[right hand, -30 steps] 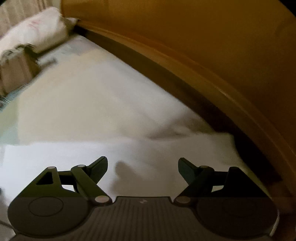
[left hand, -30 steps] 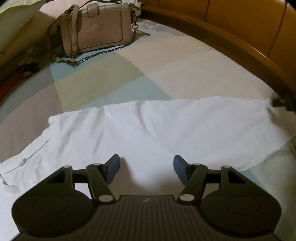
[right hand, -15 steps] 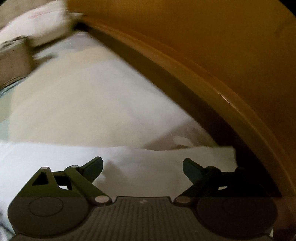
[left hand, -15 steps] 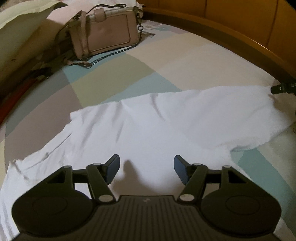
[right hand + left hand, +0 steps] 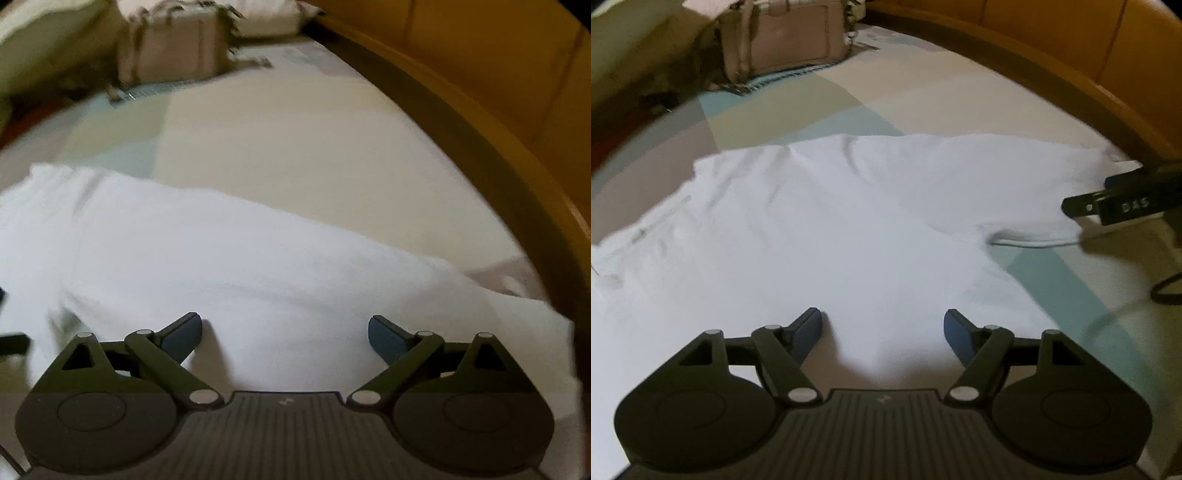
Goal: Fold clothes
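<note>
A white garment (image 5: pixel 849 221) lies spread across the bed, with a sleeve hem curling at its right side (image 5: pixel 1034 242). My left gripper (image 5: pixel 882 317) hovers over its near part; the jaws are opening and nothing is between them. In the right wrist view the same garment (image 5: pixel 258 258) lies below my right gripper (image 5: pixel 285 321). Those jaws are also opening, wide apart, with only cloth beneath them and none gripped. One of the right gripper's fingers (image 5: pixel 1082 206) shows at the garment's right end in the left wrist view.
The pastel patchwork bed sheet (image 5: pixel 812 103) stretches beyond the garment. A pink handbag (image 5: pixel 783 40) with a chain strap stands at the far end beside a pillow (image 5: pixel 628 44). A curved wooden bed frame (image 5: pixel 480 147) runs along the right. A dark cable (image 5: pixel 1163 291) hangs at the right.
Both grippers have moved over the garment, and the right one has rolled. The right gripper has come further into the left wrist view. Both pairs of jaws stand wider.
</note>
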Demonstrator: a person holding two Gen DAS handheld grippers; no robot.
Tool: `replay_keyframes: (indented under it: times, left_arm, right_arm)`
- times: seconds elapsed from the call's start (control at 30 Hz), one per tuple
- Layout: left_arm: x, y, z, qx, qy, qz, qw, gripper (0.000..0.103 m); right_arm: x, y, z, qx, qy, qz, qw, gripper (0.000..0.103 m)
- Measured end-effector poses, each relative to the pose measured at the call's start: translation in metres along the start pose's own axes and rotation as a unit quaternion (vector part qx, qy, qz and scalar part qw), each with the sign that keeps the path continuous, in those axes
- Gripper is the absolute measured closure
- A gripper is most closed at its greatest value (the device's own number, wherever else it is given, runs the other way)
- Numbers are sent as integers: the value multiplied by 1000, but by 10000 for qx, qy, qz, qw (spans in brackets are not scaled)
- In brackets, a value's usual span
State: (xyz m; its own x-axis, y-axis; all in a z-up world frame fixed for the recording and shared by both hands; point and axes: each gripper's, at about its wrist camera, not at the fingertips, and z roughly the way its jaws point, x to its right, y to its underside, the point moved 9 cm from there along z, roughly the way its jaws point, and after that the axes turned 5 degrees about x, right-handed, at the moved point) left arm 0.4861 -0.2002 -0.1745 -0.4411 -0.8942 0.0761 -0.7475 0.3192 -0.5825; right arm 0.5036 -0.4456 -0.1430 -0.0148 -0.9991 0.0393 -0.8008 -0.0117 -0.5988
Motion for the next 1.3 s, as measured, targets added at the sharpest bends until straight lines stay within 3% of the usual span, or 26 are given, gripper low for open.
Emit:
replay_keyframes:
  times: [0.07, 0.13, 0.2, 0.3, 0.37, 0.43, 0.57, 0.63, 0.77, 0.9, 1.03, 1.3]
  left_arm:
    - [4, 8, -13, -57, 170, 0, 9998, 30]
    - [0, 18, -30, -42, 94, -2, 9999, 29]
    - [-14, 29, -46, -23, -160, -65, 9998, 29]
    - [-50, 46, -62, -121, -758, -264, 9967, 29]
    - [-75, 54, -71, -126, -1234, -313, 9918, 30]
    - [-98, 59, -76, -147, -1475, -405, 9881, 30]
    - [-119, 70, -74, -217, -1602, -257, 9865, 29]
    - [-120, 75, -74, -136, -1505, -245, 9882, 29]
    - [-119, 95, -83, -97, -1283, -477, 9905, 28]
    - [-120, 121, -98, -162, -1150, -881, 9893, 24]
    - [-113, 152, -115, -232, -1116, -1120, 9872, 18]
    - [-99, 187, -140, -429, -1365, -1821, 9728, 16]
  right_arm:
    - [11, 4, -6, -136, -3, 147, 9998, 4]
    - [8, 6, -18, -147, -87, 168, 9997, 4]
    - [-9, 5, -32, -59, -293, 73, 9995, 4]
    - [-56, -5, -44, 133, -989, -207, 9948, 4]
    - [-95, -10, -51, 254, -1505, -542, 9868, 3]
    - [-135, -8, -61, 367, -1959, -1040, 9744, 3]
    - [-205, 7, -61, 533, -2458, -2062, 9456, 3]
    - [-226, 15, -51, 476, -2519, -2264, 9397, 3]
    - [-239, 30, -29, 121, -2499, -2289, 9408, 2]
    - [-240, 45, -21, 357, -2391, -2671, 9328, 0]
    - [-240, 47, -22, 438, -2378, -2631, 9340, 0]
    - [-241, 49, -24, 529, -2248, -2565, 9386, 0]
